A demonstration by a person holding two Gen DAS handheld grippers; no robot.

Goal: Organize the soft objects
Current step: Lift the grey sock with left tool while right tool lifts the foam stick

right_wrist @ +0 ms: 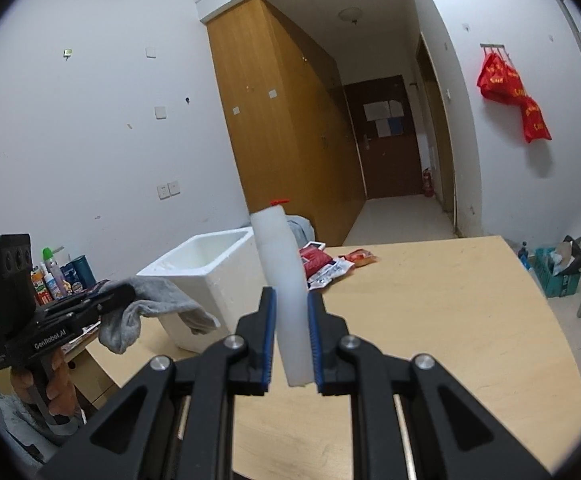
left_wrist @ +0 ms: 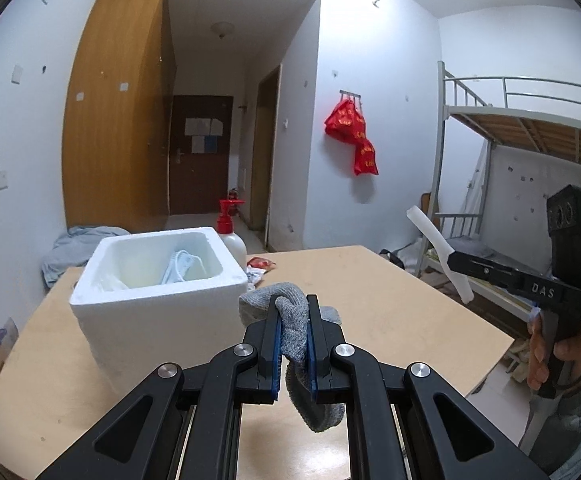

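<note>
Grey sock [left_wrist: 294,332] in left gripper [left_wrist: 293,336], wooden table [left_wrist: 390,320], wardrobe [left_wrist: 118,112]

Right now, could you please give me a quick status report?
Left tongs shut on grey sock. Right tongs shut on white foam strip. Foam box open, nothing blocking.

"DAS" reads in pale letters on the side of my right gripper [left_wrist: 460,266], seen off to the right of my left gripper [left_wrist: 293,332]. "GenRobot.AI" reads in white on the side of that left gripper, seen low and left of my right one in the right wrist view. The red bags [left_wrist: 351,136] on the far wall ahead carry yellow print too small to read, and the papers on the door [left_wrist: 202,136] down the hall and the bottles [right_wrist: 60,276] at far left show no legible text.
</note>
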